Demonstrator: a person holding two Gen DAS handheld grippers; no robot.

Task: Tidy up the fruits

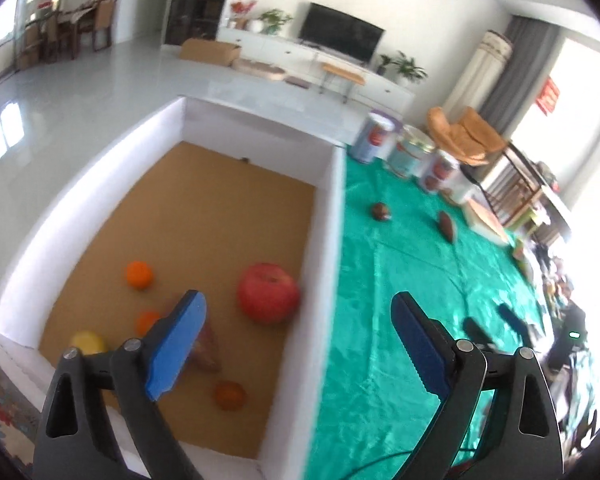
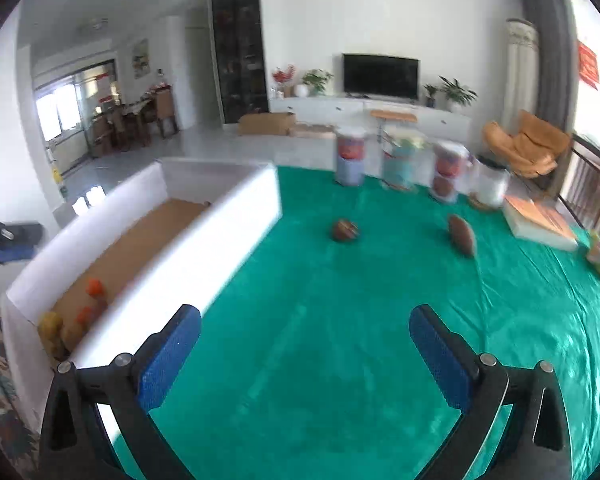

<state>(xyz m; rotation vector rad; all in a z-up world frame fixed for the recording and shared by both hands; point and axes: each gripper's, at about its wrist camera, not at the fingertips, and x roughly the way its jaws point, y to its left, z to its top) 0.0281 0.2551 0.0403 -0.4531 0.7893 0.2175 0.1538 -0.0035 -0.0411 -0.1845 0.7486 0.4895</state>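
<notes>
A white-walled box (image 1: 332, 216) with a brown floor holds a red apple (image 1: 268, 298), several small oranges (image 1: 139, 275), a yellow fruit (image 1: 87, 342) and a brownish fruit partly hidden behind my left finger. My left gripper (image 1: 300, 344) is open and empty, straddling the box's right wall above it. On the green cloth (image 2: 340, 320) lie a round brown fruit (image 2: 345, 231) and an oval brown fruit (image 2: 462, 235); both also show in the left wrist view (image 1: 381, 211). My right gripper (image 2: 306, 356) is open and empty over the cloth, with the box (image 2: 228, 220) to its left.
Several tins (image 2: 351, 156) stand in a row at the cloth's far edge. A flat box or book (image 2: 540, 222) lies at the right. Dark objects (image 1: 512, 316) lie on the cloth at right in the left wrist view. The table edge is beyond the tins.
</notes>
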